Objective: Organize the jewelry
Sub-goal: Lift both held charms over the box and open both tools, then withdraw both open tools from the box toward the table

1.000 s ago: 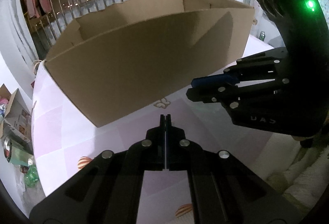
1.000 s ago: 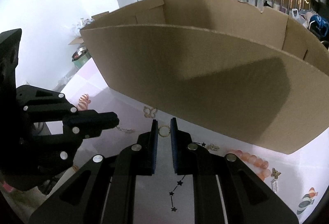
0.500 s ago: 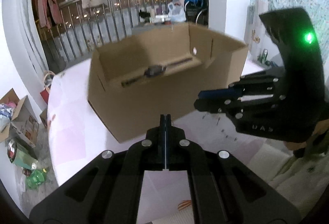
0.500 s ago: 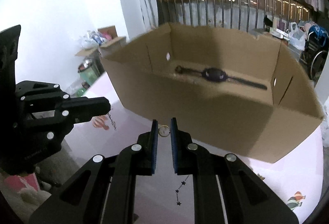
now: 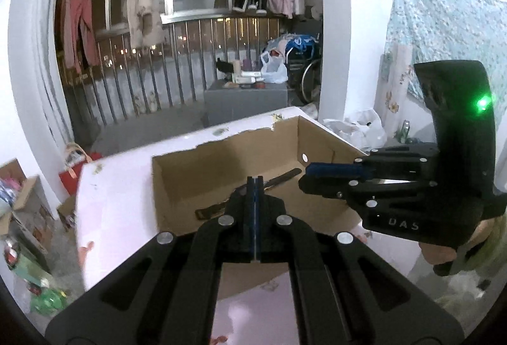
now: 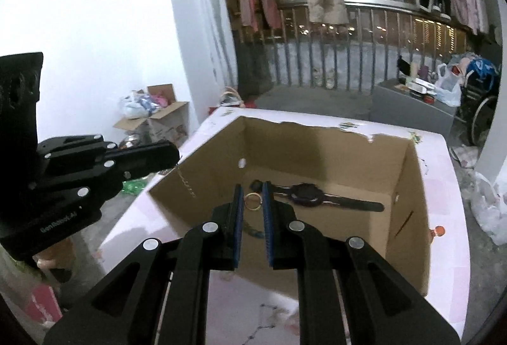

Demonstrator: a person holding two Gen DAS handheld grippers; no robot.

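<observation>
Behind the pink table (image 6: 450, 253) I see a balcony railing with hanging clothes. On this table stands the open cardboard box (image 6: 408, 218), where the jewelry must go; a black watch (image 6: 309, 194) lies already on its floor. My right gripper (image 6: 253, 202) reaches over the near wall, tilted down, jaws narrow around a small gold ring (image 6: 253, 201), I think for dropping it inside. My left gripper (image 5: 255, 186) hovers beside, jaws pressed together; a thin chain (image 6: 187, 183) hangs from its tip.

Dim indoor light, glare on the white wall, fisheye bending edges, slight motion blur.
</observation>
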